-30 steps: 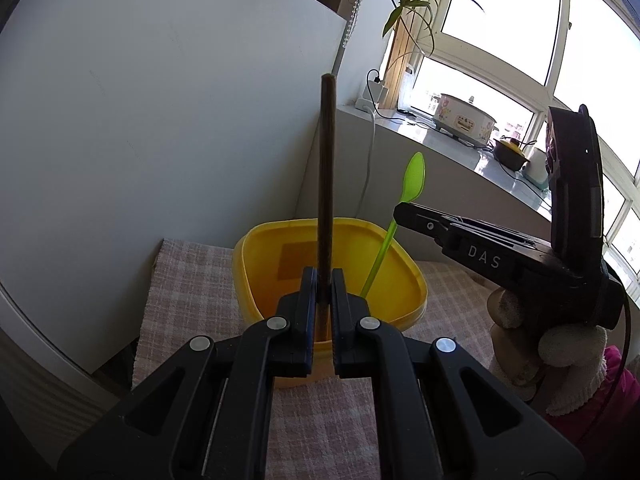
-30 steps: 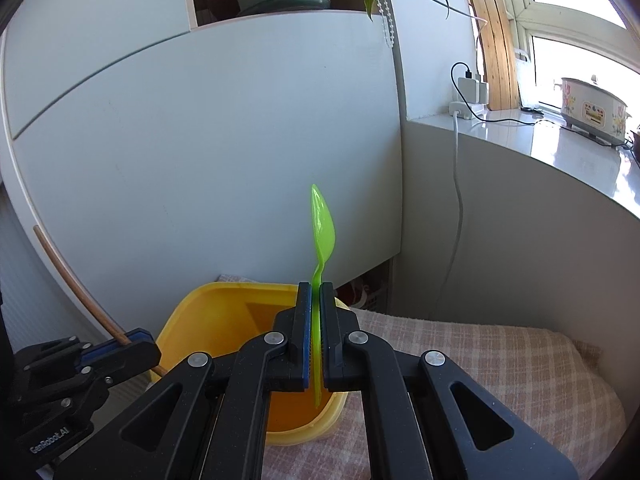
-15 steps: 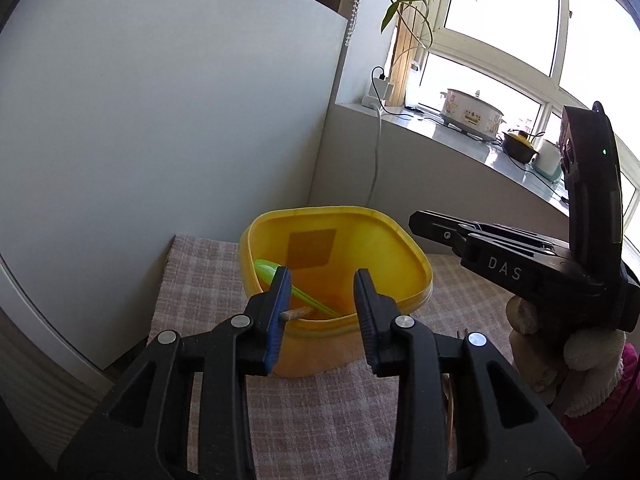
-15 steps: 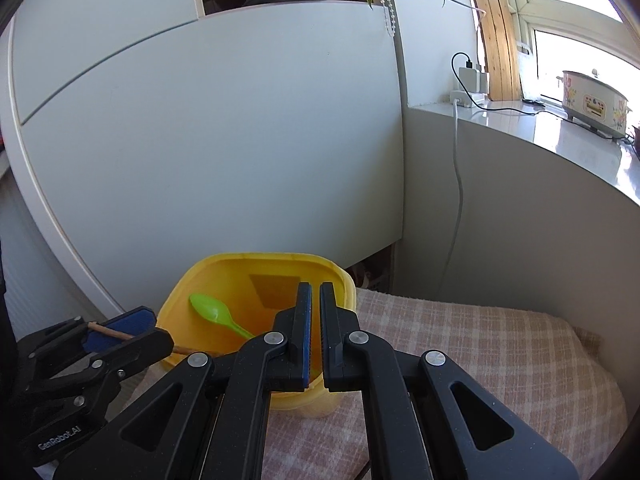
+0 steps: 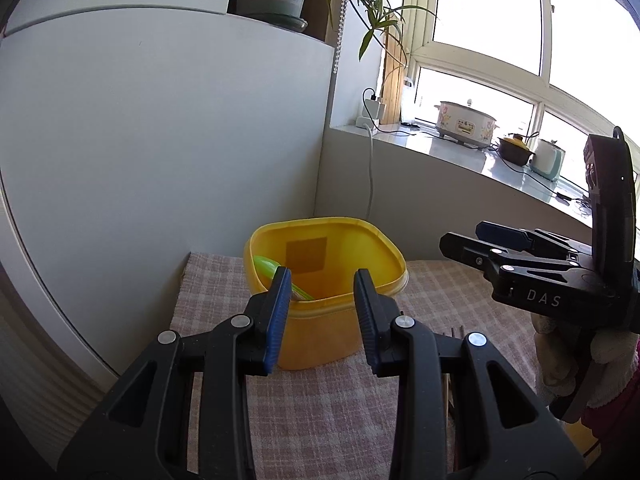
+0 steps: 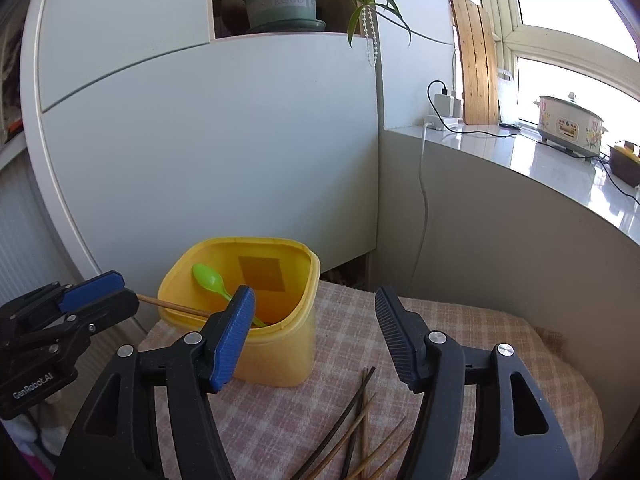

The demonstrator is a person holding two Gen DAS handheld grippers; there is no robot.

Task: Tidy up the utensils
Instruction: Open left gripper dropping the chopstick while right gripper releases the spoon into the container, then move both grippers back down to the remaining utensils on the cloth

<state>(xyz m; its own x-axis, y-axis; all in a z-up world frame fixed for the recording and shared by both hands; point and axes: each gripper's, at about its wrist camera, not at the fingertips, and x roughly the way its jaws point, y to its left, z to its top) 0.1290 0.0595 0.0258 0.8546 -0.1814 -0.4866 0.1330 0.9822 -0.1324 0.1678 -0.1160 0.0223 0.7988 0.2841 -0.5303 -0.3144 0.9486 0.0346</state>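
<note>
A yellow plastic tub point(image 5: 340, 332) point(image 6: 280, 356) stands on a pink checked cloth. A green spoon point(image 6: 210, 280) point(image 5: 266, 266) lies inside it, with a brown chopstick point(image 6: 172, 307) leaning over its left rim. Several more chopsticks point(image 6: 356, 432) lie on the cloth in front of the tub. My left gripper point(image 5: 322, 316) is open and empty just in front of the tub; it also shows at the left of the right wrist view point(image 6: 94, 294). My right gripper point(image 6: 316, 328) is open and empty above the cloth, right of the tub, and shows in the left wrist view point(image 5: 476, 242).
A white cabinet point(image 6: 200, 140) stands behind the tub with a potted plant point(image 6: 284, 4) on top. A grey counter point(image 6: 520, 200) at the right carries a cooker point(image 6: 570, 126) and cables. The cloth point(image 6: 500, 360) ends at the right.
One second ago the left gripper held a chopstick and the right held the green spoon upright. Both were let go into the tub. Both grippers have opened and drawn back.
</note>
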